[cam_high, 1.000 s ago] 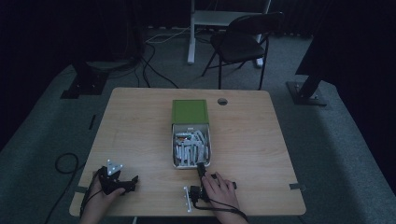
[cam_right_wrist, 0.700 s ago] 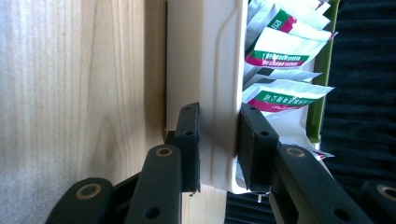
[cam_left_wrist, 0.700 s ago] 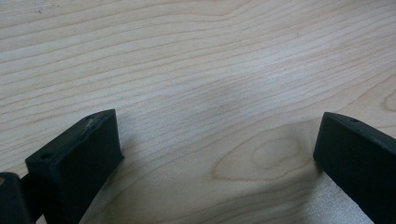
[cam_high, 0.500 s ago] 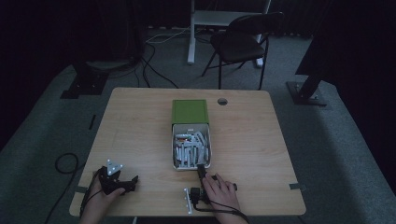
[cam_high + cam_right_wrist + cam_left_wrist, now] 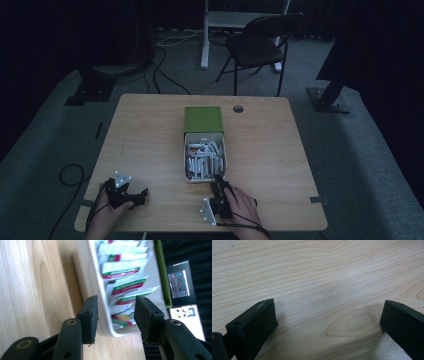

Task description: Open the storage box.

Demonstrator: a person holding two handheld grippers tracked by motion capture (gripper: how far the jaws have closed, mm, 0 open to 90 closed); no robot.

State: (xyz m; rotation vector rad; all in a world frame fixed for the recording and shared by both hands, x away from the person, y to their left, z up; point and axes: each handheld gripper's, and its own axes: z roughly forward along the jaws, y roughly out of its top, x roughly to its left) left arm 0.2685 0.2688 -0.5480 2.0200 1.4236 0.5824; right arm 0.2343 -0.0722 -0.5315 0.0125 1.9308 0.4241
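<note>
In the high view, a white box (image 5: 204,161) of sachets sits at the centre of the wooden table (image 5: 150,135), with its green lid (image 5: 203,119) touching its far end. The right gripper (image 5: 219,181) is at the lower centre of the frame, its tip at the box's near right corner; how its jaws stand cannot be read from this height. The right gripper view fills that in: the two black jaws stand partly apart and have just been opening, one outside the box's white wall (image 5: 93,272), the other over the contents, with the corner and the nearest green-and-red printed sachets (image 5: 125,300) between them. The pads do not press on anything. That view also shows lit screens (image 5: 180,283) at its right edge.

The left gripper (image 5: 135,195) rests at the lower left of the high view, well apart from the box. The left gripper view shows its jaws spread wide over bare wood grain, holding nothing.
</note>
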